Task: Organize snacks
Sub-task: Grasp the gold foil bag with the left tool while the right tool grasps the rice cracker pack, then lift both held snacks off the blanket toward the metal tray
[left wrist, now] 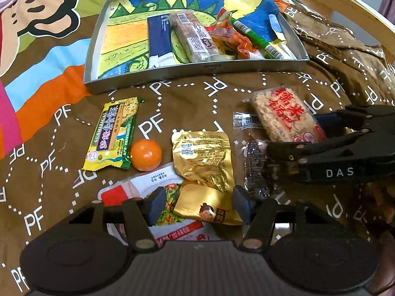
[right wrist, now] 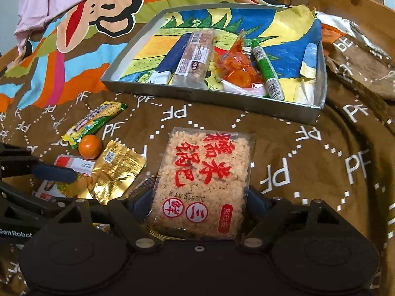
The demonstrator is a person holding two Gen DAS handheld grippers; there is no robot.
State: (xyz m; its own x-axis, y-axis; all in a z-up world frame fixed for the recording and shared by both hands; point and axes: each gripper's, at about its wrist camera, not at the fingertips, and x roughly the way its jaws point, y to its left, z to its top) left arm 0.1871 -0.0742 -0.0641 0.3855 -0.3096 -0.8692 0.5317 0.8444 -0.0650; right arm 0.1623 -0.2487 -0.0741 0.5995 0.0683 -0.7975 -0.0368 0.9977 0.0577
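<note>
Four snacks lie in the tray [left wrist: 158, 72] ahead. My right gripper [right wrist: 197, 197] straddles the rice cake [right wrist: 202, 185], grip unclear. My left gripper [left wrist: 197, 203] stands half-wide around the gold pouch [left wrist: 209, 209] (not touching). Orange [left wrist: 146, 155] and green bar [left wrist: 112, 135] wait at my left.

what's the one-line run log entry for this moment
left claw: around gold packet | right claw: around rice cracker pack | tray: partly filled

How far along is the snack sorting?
Done: several snacks lie in the tray. In hand: right gripper brackets the rice cake, left gripper straddles a gold packet. Left: cracker pack, orange, gold pouch, red-white packet, dark candy on the cloth.
</note>
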